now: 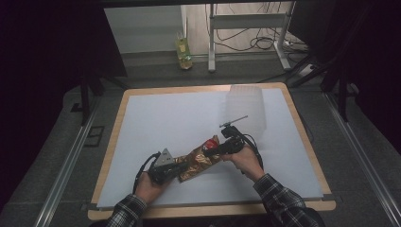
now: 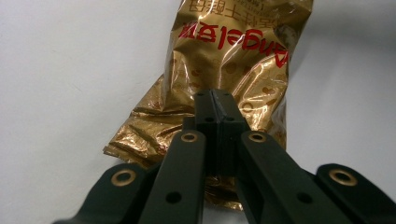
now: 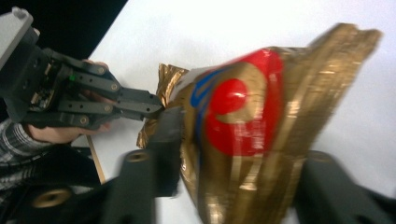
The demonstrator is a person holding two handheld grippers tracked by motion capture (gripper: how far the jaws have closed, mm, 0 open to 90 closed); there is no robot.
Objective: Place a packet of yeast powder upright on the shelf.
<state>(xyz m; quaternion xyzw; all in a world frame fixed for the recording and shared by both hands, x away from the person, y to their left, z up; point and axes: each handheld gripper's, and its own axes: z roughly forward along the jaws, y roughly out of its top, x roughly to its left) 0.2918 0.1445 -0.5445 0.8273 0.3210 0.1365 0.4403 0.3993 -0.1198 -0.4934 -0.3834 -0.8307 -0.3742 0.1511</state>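
On the white worktop (image 1: pixel 156 123) lies a gold foil snack bag (image 1: pixel 197 163) — light, crinkly, slippery. Left gripper (image 1: pixel 177 165) pinches one crimped end; right gripper (image 1: pixel 211 150) has its jaws around the other end — best held at the seams.

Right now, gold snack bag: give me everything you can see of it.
The gold snack bag is crinkled, shiny foil with red lettering on one face and a red-and-blue round emblem on the other. It looks puffed and sealed, lying slanted on the white table sheet near the person's edge. The left gripper is shut on its crimped end seam. At the other end the right gripper has the bag between its jaws, one jaw against the foil; blur hides whether both pads press.
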